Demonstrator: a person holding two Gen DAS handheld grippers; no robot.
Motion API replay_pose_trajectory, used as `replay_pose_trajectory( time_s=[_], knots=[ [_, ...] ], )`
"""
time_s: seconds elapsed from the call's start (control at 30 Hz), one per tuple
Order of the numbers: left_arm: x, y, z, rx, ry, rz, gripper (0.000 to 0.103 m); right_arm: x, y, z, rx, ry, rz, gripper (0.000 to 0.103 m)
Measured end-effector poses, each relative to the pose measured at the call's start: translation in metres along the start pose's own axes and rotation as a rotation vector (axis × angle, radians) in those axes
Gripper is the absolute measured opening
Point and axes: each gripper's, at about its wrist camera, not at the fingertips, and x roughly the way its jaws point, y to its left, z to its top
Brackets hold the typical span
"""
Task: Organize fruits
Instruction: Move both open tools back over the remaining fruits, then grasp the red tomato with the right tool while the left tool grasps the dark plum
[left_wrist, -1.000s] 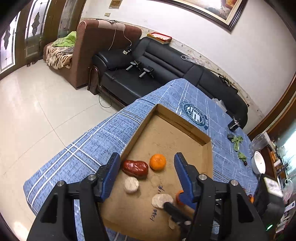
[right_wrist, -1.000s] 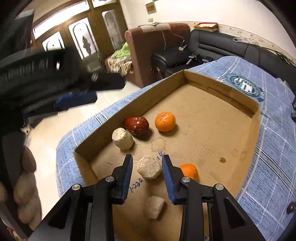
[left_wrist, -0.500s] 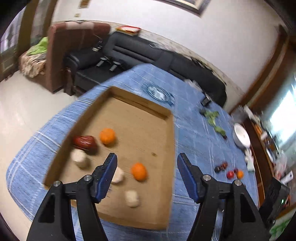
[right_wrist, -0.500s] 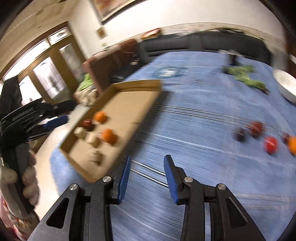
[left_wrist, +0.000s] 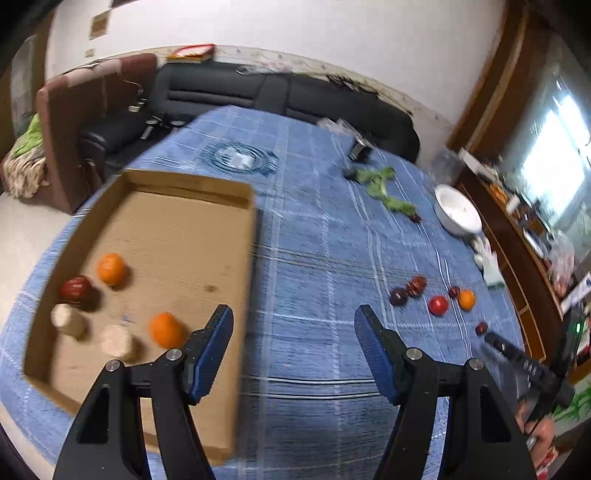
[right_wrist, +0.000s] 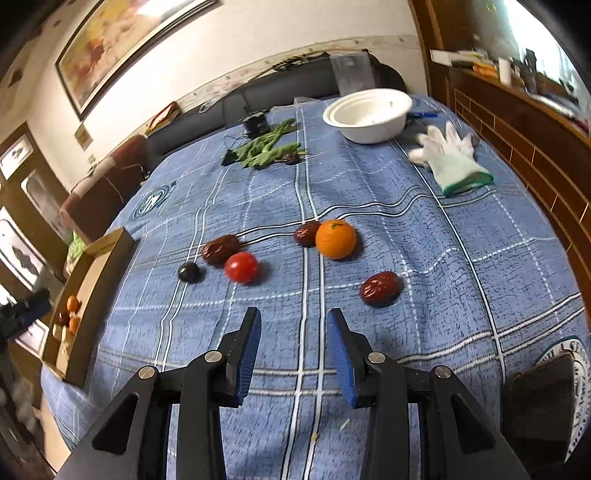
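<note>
Both grippers are held empty above the blue plaid tablecloth (right_wrist: 461, 258), the right gripper (right_wrist: 293, 350) with fingers parted, the left gripper (left_wrist: 293, 350) with fingers spread wide by the cardboard tray (left_wrist: 177, 229). Just ahead of the right gripper, a red date (right_wrist: 380, 288), tomato (right_wrist: 242, 267), orange (right_wrist: 335, 239) and more dates are scattered loose. Farther back, leafy greens (right_wrist: 266, 151), a white bowl (right_wrist: 369, 114) and a white glove (right_wrist: 450, 157) are seen; two oranges (left_wrist: 166, 329) sit in the tray.

Orange (right_wrist: 335, 239), tomato (right_wrist: 241, 267) and dates (right_wrist: 380, 288) lie loose on the cloth
</note>
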Motion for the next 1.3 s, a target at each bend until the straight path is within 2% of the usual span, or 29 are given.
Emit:
replay_pose_trajectory(
  time_s=[0.1, 0.2, 0.37, 0.63, 0.87, 0.93, 1.03, 1.07, 1.13, 1.3],
  knots=[
    [0.028, -0.028, -0.003, 0.055, 0.055, -0.043, 0.067, 0.019, 0.013, 0.012, -0.015, 0.016, 0.042, 0.04],
    [0.05, -0.053, -0.008, 0.139, 0.084, -0.033, 0.067, 0.042, 0.035, 0.024, -0.077, 0.02, 0.045, 0.04],
    [0.082, -0.069, -0.007, 0.191, 0.124, -0.024, 0.067, 0.072, 0.057, 0.038, -0.149, 0.011, -0.02, 0.04],
    [0.125, -0.095, -0.001, 0.256, 0.157, -0.046, 0.067, 0.096, 0.05, 0.03, -0.147, 0.051, -0.011, 0.04],
    [0.15, -0.118, 0.004, 0.302, 0.14, -0.1, 0.066, 0.093, 0.044, 0.029, -0.128, 0.027, 0.016, 0.036],
    [0.156, -0.121, 0.003, 0.309, 0.132, -0.097, 0.064, 0.092, 0.044, 0.029, -0.125, 0.021, 0.009, 0.036],
    [0.158, -0.127, 0.0, 0.347, 0.114, -0.097, 0.046, 0.09, 0.042, 0.029, -0.119, 0.011, 0.004, 0.036],
    [0.158, -0.127, -0.001, 0.354, 0.105, -0.094, 0.034, 0.089, 0.042, 0.029, -0.116, 0.007, 0.004, 0.036],
    [0.156, -0.126, -0.002, 0.353, 0.094, -0.111, 0.024, 0.088, 0.042, 0.028, -0.118, -0.001, 0.0, 0.036],
    [0.15, -0.115, 0.001, 0.289, 0.063, -0.145, 0.022, 0.085, 0.044, 0.028, -0.127, -0.023, -0.012, 0.036]
  ],
)
